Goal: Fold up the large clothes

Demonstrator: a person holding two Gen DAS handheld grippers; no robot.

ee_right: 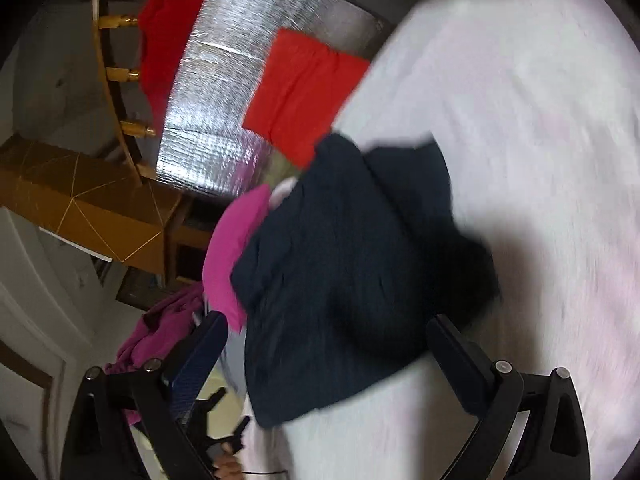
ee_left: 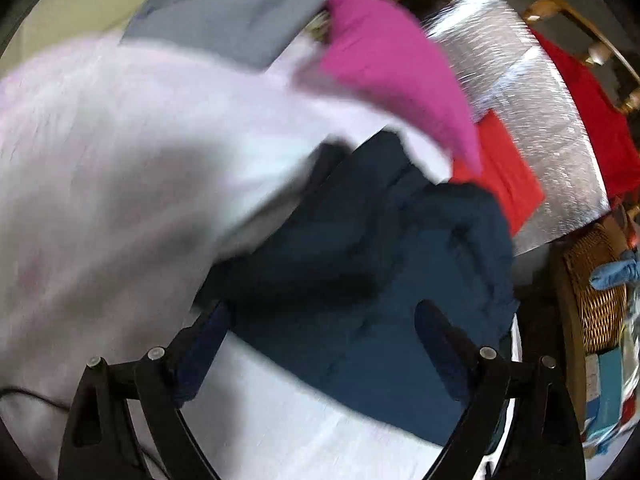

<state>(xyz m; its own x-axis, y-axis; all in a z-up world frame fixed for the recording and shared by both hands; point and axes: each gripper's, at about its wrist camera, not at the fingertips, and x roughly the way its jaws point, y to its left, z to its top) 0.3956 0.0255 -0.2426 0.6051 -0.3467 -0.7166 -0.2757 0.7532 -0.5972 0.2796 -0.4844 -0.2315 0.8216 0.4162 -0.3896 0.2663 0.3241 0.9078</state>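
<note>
Both your grippers hang wide open and empty over the dark navy garment [ee_left: 360, 264], which lies crumpled on the pale pink sheet [ee_left: 100, 200], nothing pinched between either pair of fingers. Seen from the left gripper [ee_left: 320, 356], the navy garment sits straight ahead and just past the fingertips, its bulk running up and away toward the folded red cloth [ee_left: 504, 176] beyond it; the nearest navy edge falls between the two fingers. From the right gripper [ee_right: 324, 364], the same navy garment [ee_right: 352, 264] also fills the space ahead between the fingers, its long axis running from the near hem up toward the red cloth [ee_right: 304, 92]. Neither hand looks clearly nearer; both appear placed for a fresh grab along the near edge, and that is a judgement, since motion blur softens the hems. A magenta garment [ee_left: 392, 80] overlaps the far side of the navy garment, and a grey one [ee_left: 240, 16] lies beyond that, so the far edge is crowded. Beside the red cloth stretches the silver foil mat [ee_right: 216, 92], with a wooden chair [ee_right: 116, 72] past it. Open room lies on the pink sheet [ee_right: 520, 140] to the navy garment's other side, broad and bare, the likelier ground for spreading it flat.
</note>
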